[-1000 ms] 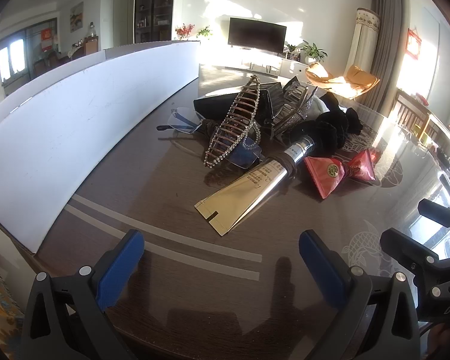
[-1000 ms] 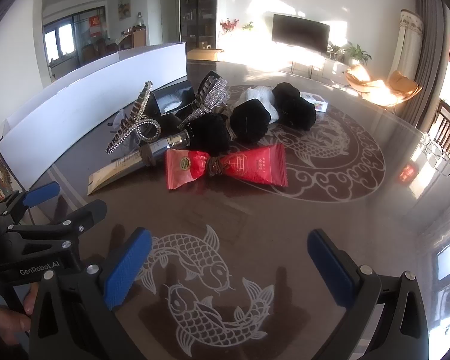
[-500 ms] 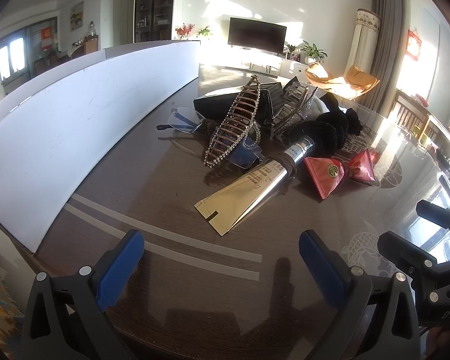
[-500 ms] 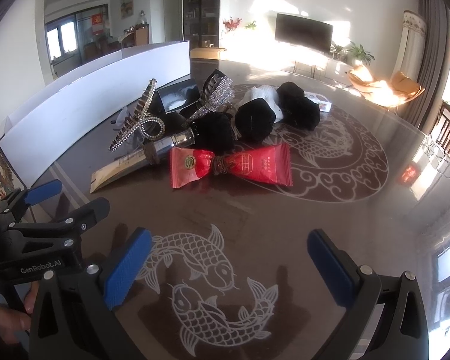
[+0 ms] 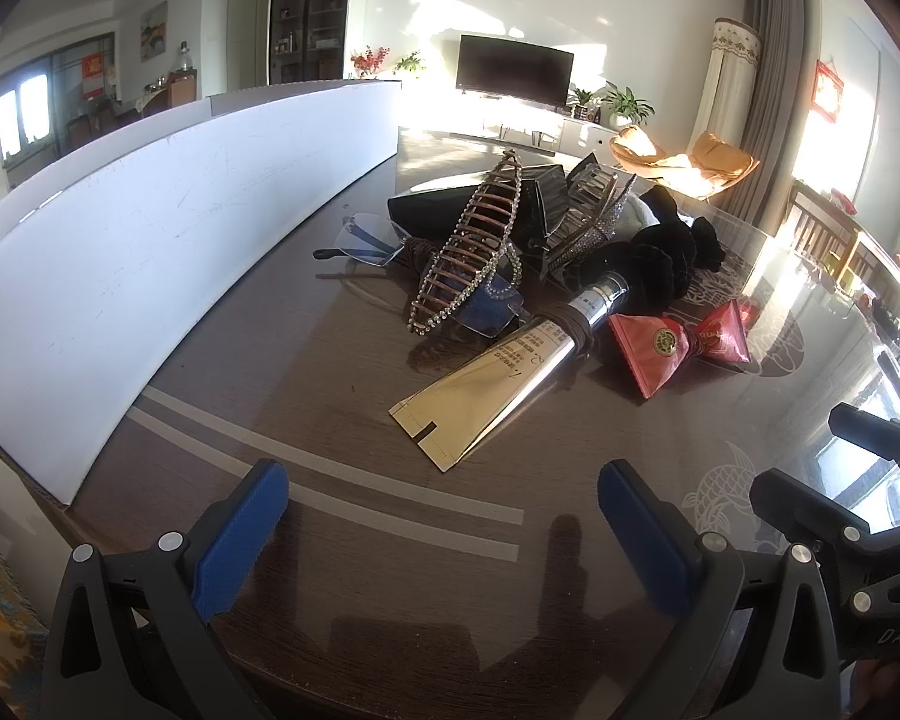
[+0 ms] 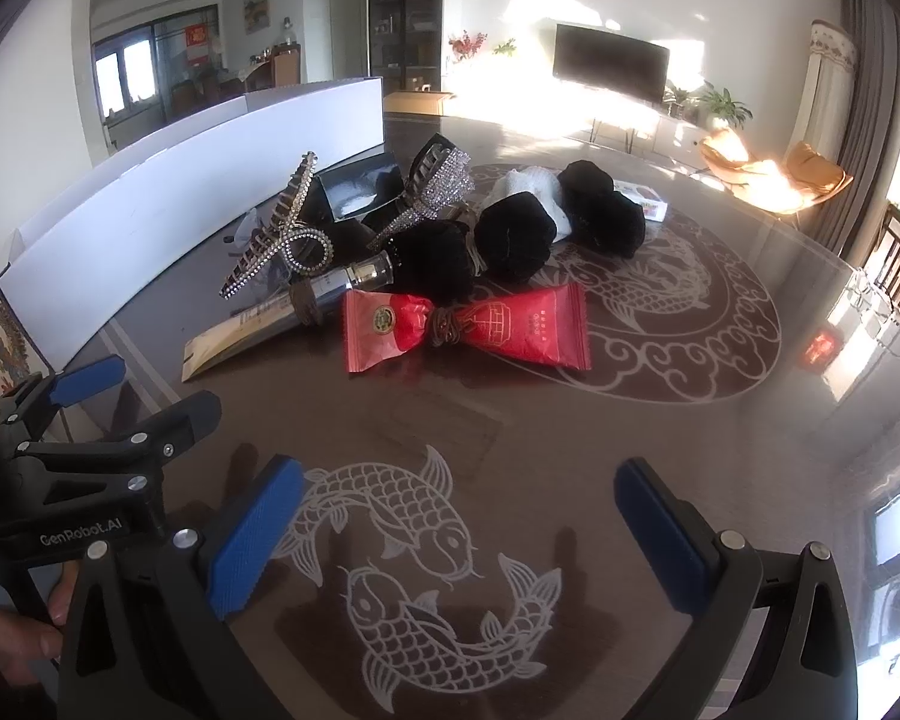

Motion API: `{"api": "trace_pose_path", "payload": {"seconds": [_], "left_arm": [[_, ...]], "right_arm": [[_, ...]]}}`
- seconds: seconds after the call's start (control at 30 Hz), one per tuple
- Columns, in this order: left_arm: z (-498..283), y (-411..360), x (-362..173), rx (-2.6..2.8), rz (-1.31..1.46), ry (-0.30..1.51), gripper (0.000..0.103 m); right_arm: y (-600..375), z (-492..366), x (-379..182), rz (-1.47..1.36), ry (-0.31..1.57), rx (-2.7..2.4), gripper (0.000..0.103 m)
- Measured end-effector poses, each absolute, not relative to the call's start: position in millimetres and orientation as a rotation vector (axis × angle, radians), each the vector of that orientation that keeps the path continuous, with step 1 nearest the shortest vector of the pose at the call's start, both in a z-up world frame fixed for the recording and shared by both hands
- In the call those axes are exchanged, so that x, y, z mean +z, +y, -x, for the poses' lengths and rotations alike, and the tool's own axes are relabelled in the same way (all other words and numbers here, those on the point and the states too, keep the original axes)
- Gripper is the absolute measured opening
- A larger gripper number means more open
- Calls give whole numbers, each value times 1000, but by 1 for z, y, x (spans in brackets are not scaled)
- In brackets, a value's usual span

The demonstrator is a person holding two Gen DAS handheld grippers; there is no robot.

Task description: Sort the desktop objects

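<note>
— Waiting at the near edge of a dark, fish-patterned table (image 6: 750, 420), the left gripper (image 5: 444, 516) and right gripper (image 6: 459, 510) both hang with their blue pads spread wide apart and nothing between them. How much sorting looks done?

— None, by the look of it. Everything sits in one heap at the middle of the table, well apart from both tools. A gold tube (image 5: 486, 387) lies nearest the left gripper, its silver cap end tucked under a black scrunchie (image 5: 642, 276). A rhinestone hair claw (image 5: 471, 252) rests on a pair of glasses (image 5: 369, 240), with a second sparkly claw (image 6: 435, 180) and a black box (image 5: 450, 204) behind.

— And on the right?

— A red packet (image 6: 462, 327), cinched at its waist by a brown hair tie, lies just beside the tube. More black scrunchies (image 6: 600, 210) and something white sit at the far side. A white board (image 5: 150, 228) walls the left edge.

— So what remains?

— Apparently the whole job: no separate groups are visible yet.
</note>
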State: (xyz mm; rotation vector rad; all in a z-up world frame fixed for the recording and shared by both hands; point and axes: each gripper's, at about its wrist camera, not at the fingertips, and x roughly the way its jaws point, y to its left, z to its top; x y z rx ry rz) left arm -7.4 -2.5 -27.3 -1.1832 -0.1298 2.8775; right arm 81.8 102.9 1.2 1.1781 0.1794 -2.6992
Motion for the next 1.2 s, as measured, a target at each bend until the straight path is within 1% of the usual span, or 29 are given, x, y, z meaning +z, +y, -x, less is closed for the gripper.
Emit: {"api": "trace_pose_path", "payload": {"seconds": [1.2], "left_arm": [[7, -3, -28, 2876, 1184, -135, 103]], "right_arm": [[103, -82, -2, -1196, 171, -2682, 103]]}}
